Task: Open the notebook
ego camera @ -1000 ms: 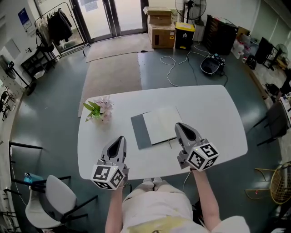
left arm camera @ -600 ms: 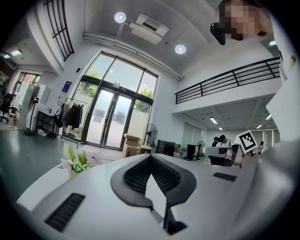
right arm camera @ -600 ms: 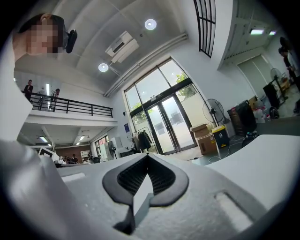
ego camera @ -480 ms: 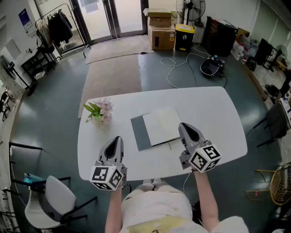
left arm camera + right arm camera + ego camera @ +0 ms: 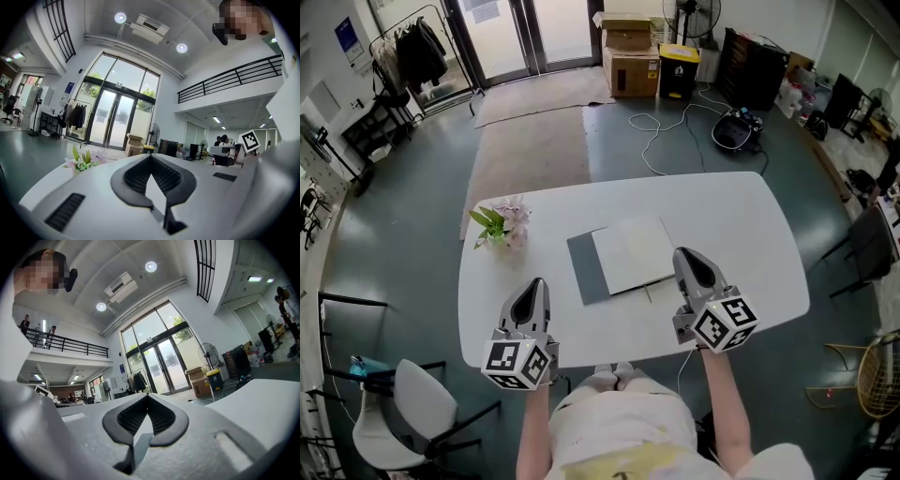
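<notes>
Notebook (image 5: pixel 623 258) opening looks finished to me: it lies flat with its dark cover (image 5: pixel 584 272) turned out to the left and a pale blank page facing up. I judge nothing is left of the task itself, unless a further page is wanted.

Taking things by size, I start with the one white table (image 5: pixel 750 216), which stretches ahead of both sets of jaws and carries everything. Next is the single notebook, lying ahead of the jaws and between the two, closer to my right ones. Its near right corner sits just beside their tip, and I cannot tell whether they touch it.

Then I have two grippers, one in each hand, both pointing level across the table from its near edge. The left gripper (image 5: pixel 535 284) has its jaws closed together on nothing and is well apart from the cover. The right gripper (image 5: pixel 686 253) likewise has its jaws closed and empty, and its own view shows only the room beyond the tips.

Smallest is one little bunch of flowers (image 5: pixel 500 225), ahead of my left jaws and off to their left, apart from the notebook.
</notes>
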A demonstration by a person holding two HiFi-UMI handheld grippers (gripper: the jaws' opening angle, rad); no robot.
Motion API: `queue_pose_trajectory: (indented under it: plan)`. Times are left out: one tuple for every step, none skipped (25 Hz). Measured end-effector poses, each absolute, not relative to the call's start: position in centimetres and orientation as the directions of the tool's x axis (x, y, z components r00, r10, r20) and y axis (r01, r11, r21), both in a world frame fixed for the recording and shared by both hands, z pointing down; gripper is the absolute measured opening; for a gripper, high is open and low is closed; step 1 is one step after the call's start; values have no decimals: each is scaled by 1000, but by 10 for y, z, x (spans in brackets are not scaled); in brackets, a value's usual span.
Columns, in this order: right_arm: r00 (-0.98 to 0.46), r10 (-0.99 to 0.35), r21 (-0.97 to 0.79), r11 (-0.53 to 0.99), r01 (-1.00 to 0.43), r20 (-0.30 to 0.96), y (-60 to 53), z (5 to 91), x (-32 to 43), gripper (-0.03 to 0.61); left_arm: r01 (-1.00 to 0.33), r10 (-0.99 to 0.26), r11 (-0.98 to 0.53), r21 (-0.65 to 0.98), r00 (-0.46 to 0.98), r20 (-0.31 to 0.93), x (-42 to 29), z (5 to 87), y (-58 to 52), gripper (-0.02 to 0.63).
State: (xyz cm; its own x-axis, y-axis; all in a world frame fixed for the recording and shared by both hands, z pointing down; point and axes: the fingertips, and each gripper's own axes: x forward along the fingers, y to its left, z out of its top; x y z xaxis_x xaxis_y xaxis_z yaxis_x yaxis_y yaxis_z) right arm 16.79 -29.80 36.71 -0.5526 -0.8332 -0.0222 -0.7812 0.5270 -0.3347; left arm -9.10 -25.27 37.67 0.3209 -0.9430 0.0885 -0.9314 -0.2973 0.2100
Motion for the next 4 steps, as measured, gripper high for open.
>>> queue_pose_trajectory:
  plan:
    - [-551,-834,-327,527,-785,-21,-297,367,169,6,-932,-943,-296,210,320,89,-91,377,-252,-2]
    - [-548,-836,-321,525,-788,-20,-297,367,170,6,-932,-944,-295,210,319,90,-91,377,-252,-2]
    - [-545,-838,-316,522,-792,-18,-296,367,171,6,-933,-944,-294,210,318,90,-91,377,-251,-2]
    - [-542,-840,-311,520,-796,-16,-295,367,172,6,-933,-944,-293,210,317,90,-91,377,-250,-2]
